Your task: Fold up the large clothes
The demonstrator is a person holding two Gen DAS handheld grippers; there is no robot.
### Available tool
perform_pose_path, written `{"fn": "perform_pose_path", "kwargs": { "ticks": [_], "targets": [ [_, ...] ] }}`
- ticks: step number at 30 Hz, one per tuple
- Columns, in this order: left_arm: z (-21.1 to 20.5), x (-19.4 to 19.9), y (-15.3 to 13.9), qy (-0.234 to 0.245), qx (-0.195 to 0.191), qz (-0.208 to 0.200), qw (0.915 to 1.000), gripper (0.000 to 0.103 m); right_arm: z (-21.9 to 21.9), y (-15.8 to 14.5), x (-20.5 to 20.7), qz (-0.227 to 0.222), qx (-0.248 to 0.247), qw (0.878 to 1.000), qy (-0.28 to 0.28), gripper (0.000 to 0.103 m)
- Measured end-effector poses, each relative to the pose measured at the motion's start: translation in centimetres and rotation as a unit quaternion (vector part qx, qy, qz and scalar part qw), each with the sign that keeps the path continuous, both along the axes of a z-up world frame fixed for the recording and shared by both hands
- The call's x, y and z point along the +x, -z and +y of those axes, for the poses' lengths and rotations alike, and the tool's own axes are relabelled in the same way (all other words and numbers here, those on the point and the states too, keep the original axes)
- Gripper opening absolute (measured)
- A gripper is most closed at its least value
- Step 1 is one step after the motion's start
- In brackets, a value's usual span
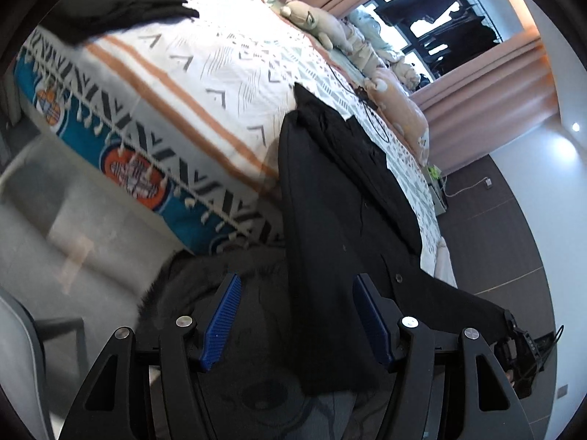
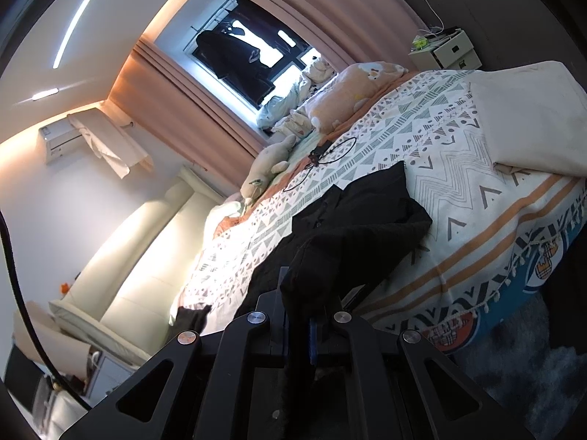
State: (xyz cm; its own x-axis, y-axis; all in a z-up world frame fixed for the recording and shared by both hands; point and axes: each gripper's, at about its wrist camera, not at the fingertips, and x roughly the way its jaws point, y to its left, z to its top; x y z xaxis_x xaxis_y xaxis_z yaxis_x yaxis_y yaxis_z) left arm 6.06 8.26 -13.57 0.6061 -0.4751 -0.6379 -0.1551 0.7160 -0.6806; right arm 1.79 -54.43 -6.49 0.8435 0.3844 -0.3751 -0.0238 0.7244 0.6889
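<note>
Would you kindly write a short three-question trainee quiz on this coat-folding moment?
1. True or false: the left gripper is shut on the black coat.
2. What does the right gripper clamp? A) a pillow B) the black coat C) a cable
3. What does the coat lie on?

Key: 1. False, its jaws stand open. 2. B. 3. The bed, with part hanging over its edge.
</note>
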Motion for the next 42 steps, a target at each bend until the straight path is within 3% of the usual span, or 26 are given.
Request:
{"fn": "perform_pose_path", "kwargs": {
  "ticks": [2,4,6,14,24,36,42],
  "targets": [
    [-0.3,-0.3,0.0,0.004,-0.003,0.0,1.0,0.049,0.1,0.0,-0.2,0.0,-0.002,1.0,-0.001,0.008],
    [-0.7,-0.3,-0.1,0.018,-0.005,0.001,0.9998,0.015,0.0,0.0,-0.3,0.0,-0.001,1.0,-0.001,0.008],
    [-0.9,-0.5,-0.6,0.011,0.0,-0.01,0.9999,0.012,-0.1,0.1,-0.4,0.001,0.002,1.0,-0.001,0.008],
    [-0.1,0.3,-5.2,-0.022,0.008,-0.073,0.9971,0.011,-1.0,-0.8,0.1,-0.01,0.014,1.0,0.004,0.007],
    [0.4,5.6,-10.5,-0.039,-0.005,-0.126,0.9912,0.011,-1.4,-3.7,4.5,-0.043,0.021,0.999,0.007,0.007],
    [0.1,18.4,-16.3,-0.058,-0.004,-0.151,0.9869,0.011,-2.7,-7.4,16.2,-0.061,0.03,0.998,0.006,0.007],
    [-0.2,25.1,-16.8,-0.062,-0.005,-0.143,0.9877,0.011,-3.2,-7.2,22.0,-0.045,0.03,0.998,0.012,0.007]
  ]
}}
